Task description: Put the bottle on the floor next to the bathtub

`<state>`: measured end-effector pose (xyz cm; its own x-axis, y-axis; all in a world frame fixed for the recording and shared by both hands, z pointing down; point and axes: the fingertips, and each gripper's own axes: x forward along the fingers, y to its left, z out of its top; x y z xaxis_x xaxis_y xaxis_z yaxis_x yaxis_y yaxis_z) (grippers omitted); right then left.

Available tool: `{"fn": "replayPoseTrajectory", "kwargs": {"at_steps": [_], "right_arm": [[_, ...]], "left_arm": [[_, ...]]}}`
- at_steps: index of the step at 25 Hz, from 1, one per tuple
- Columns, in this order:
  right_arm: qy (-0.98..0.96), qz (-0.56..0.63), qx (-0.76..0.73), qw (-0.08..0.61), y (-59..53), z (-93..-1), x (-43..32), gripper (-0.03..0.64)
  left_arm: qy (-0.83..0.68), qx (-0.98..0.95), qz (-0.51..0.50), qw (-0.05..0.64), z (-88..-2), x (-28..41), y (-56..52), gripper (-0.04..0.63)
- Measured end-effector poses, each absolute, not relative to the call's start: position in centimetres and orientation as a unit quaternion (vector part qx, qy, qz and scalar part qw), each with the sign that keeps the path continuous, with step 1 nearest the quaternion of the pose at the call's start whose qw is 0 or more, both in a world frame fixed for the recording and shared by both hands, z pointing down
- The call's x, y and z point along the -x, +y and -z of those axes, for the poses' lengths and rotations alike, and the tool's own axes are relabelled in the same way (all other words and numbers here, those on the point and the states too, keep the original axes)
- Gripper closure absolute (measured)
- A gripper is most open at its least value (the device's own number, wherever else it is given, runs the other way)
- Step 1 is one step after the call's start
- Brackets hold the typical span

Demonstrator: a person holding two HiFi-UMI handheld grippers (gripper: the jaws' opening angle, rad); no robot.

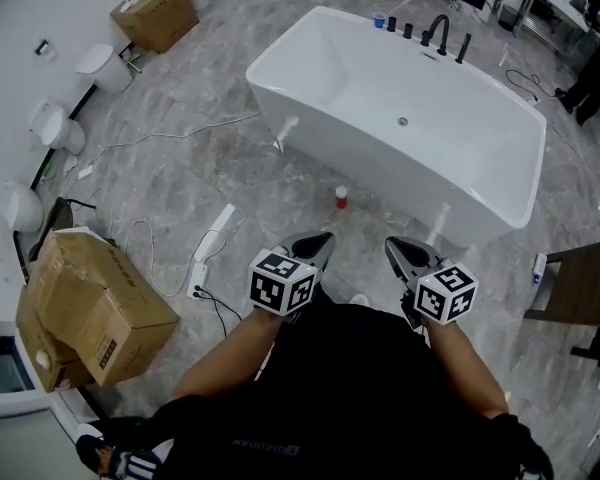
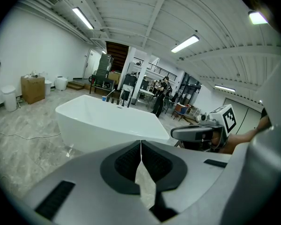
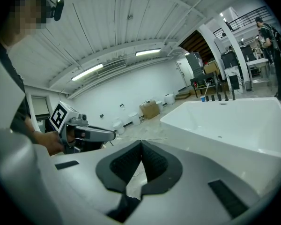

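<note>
The two grippers are held side by side nearest the person's dark-clothed body, above the floor [image 1: 180,173]. The left gripper [image 1: 325,238] is seen with its fingers pressed together and nothing between them. The right gripper [image 1: 390,245] is likewise closed and empty.

The floor is laid in grey marbled tile. A white power strip [image 1: 212,246] with a black cable lies to the left of the left gripper, and a battered cardboard box [image 1: 90,313] sits at the near left.

Just beyond the grippers, a small red bottle [image 1: 341,199] stands upright on the tiles. It is just beside the near wall of the white bathtub [image 1: 380,168].

A drain [image 1: 402,121] is set in the tub's bottom. Black taps [image 1: 438,33] stand along its far rim, with a blue cup [image 1: 379,20] beside them.

White toilets [image 1: 105,66] are lined along the left wall, and a second cardboard box [image 1: 158,13] stands at the far left. Brown wooden furniture [image 1: 580,286] is seen at the right edge.

A ribbed white ceiling [image 2: 145,13] with strip lights spans the room, and people [image 2: 160,95] can be made out far beyond the tub.
</note>
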<state>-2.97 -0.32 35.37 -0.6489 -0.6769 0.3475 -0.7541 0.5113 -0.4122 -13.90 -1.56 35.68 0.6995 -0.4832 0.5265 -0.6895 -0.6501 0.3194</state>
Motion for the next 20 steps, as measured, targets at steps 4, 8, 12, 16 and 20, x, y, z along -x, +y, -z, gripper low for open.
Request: {"fn": "replayPoseTrajectory", "kwargs": {"at_steps": [4,8,12,16,20], "right_arm": [[-0.867,-0.269,-0.413,0.074,-0.38,-35.32,2.75,0.581],[-0.867,-0.270,-0.413,0.076,-0.35,-35.53,2.67,0.581],[-0.868,-0.270,-0.410,0.078,-0.49,-35.30,3.00,0.581],[-0.868,-0.270,-0.410,0.079,-0.47,-35.30,3.07,0.581],[-0.867,-0.271,-0.410,0.079,-0.25,-35.52,3.06,0.581]], "left_arm": [[-0.334,-0.885,-0.201,0.256,-35.66,13.93,-1.61,0.577],[-0.337,-0.884,-0.200,0.255,-35.66,14.02,-1.58,0.577],[-0.339,-0.884,-0.199,0.255,-35.38,14.34,-1.68,0.577],[-0.340,-0.883,-0.199,0.254,-35.31,14.50,-1.65,0.577],[-0.340,-0.884,-0.198,0.254,-35.41,14.45,-1.51,0.577]]}}
